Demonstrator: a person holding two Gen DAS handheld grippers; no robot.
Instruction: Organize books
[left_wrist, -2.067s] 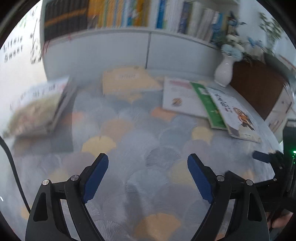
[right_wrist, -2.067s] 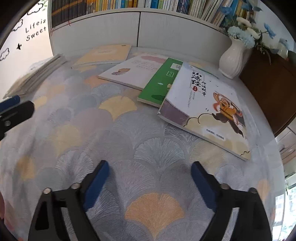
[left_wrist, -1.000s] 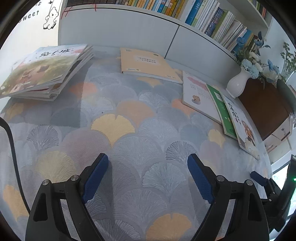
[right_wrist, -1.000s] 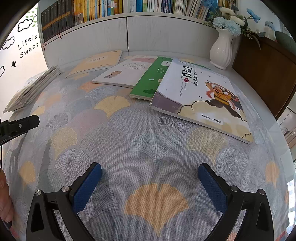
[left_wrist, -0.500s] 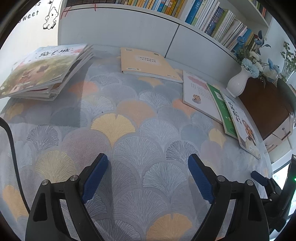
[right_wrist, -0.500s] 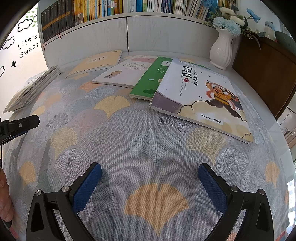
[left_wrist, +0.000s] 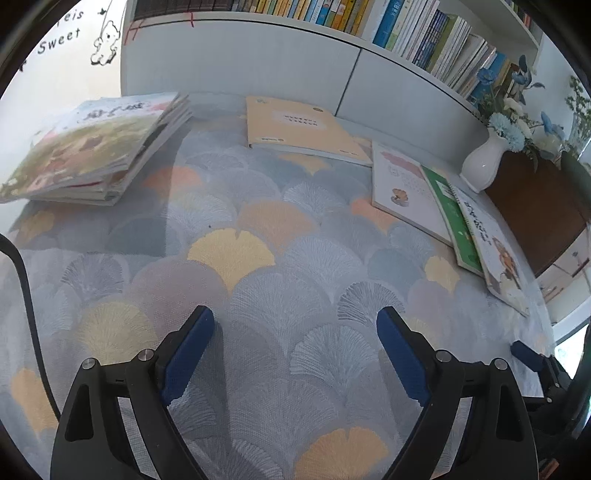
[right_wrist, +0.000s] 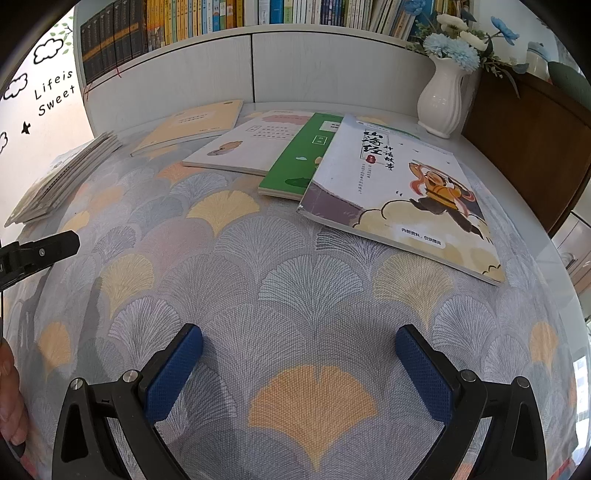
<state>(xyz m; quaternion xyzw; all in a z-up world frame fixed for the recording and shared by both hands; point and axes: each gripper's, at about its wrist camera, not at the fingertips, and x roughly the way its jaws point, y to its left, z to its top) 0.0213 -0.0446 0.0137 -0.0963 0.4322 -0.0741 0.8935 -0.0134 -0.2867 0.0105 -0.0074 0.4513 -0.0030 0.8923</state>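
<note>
The left gripper (left_wrist: 291, 343) is hovering over the ginkgo-patterned tablecloth (left_wrist: 295, 258) with its blue pads spread wide and nothing between them. The right gripper (right_wrist: 299, 358) is doing the same, jaws wide and gripping nothing.

Ahead of the left gripper and off to its left, a stack of picture books (left_wrist: 92, 151) is lying flat, well apart from the fingers. Straight ahead and farther off, a yellow book (left_wrist: 299, 125) is resting face up near the white back panel (left_wrist: 236, 62). Ahead to the right, three books are overlapping in a row: a white-covered book (left_wrist: 402, 188), a green book (left_wrist: 454, 218) partly over it, and a monkey-cover book (left_wrist: 495, 254) lying over the green one. The right gripper's tip (left_wrist: 528, 356) is showing at the far right edge of this view.

From the right wrist, the monkey-cover book (right_wrist: 402, 192) is sitting nearest, just ahead and to the right of the fingers, though not touching them. The green book (right_wrist: 299, 162) and white-covered book (right_wrist: 255, 144) are lying beyond it to the left, the yellow book (right_wrist: 192, 125) farther left, and the stack (right_wrist: 62, 173) far left. A white vase of flowers (right_wrist: 441, 99) is standing beyond the books; it seems to be on the tabletop, though its base is hard to make out. One finger of the left gripper (right_wrist: 40, 251) is poking in from the left edge.
</note>
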